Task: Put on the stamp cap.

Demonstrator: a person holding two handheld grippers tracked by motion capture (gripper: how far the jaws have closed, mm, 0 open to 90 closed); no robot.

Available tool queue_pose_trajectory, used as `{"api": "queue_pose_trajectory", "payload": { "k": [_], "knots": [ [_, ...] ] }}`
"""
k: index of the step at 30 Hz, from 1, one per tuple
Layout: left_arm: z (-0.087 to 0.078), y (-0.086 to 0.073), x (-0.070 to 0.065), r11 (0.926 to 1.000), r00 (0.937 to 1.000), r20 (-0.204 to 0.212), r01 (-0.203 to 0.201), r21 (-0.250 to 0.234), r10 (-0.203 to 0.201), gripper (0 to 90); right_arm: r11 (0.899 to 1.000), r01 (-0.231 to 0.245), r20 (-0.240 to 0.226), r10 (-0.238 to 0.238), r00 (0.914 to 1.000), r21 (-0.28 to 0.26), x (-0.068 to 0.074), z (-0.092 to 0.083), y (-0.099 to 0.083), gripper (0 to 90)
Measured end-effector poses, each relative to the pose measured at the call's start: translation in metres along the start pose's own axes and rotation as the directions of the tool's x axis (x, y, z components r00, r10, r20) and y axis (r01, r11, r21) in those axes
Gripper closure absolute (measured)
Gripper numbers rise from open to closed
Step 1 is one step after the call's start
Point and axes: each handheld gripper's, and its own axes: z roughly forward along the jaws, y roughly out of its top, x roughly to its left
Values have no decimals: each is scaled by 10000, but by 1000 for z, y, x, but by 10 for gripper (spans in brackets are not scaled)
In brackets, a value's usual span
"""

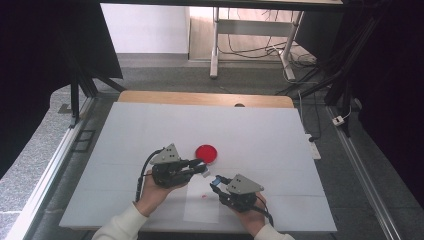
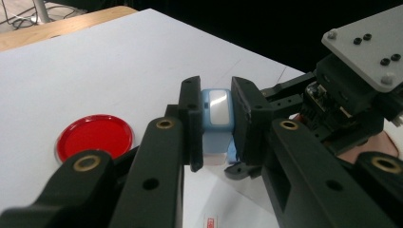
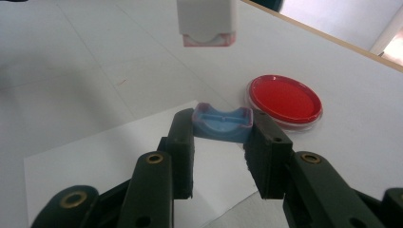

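The left claw (image 2: 216, 126) is pinching one white stamp body (image 2: 215, 137) with a light blue top, holding it clear of the surface (image 1: 150, 130). The right claw (image 3: 222, 142) is pinching one blue cap (image 3: 222, 122), just below and apart from the stamp body's open end. One red round dish (image 3: 284, 100) is lying on the surface just beyond both claws. One white paper sheet (image 3: 109, 156) is lying beneath the right claw.
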Motion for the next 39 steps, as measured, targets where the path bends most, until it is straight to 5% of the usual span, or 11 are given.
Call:
{"api": "queue_pose_trajectory", "payload": {
  "k": [39],
  "knots": [
    [26,-4,-13,9996,9998,-86,200,182,-198,747,10000,89,426,-90,9990,34,0,4,0,637]
  ]
}}
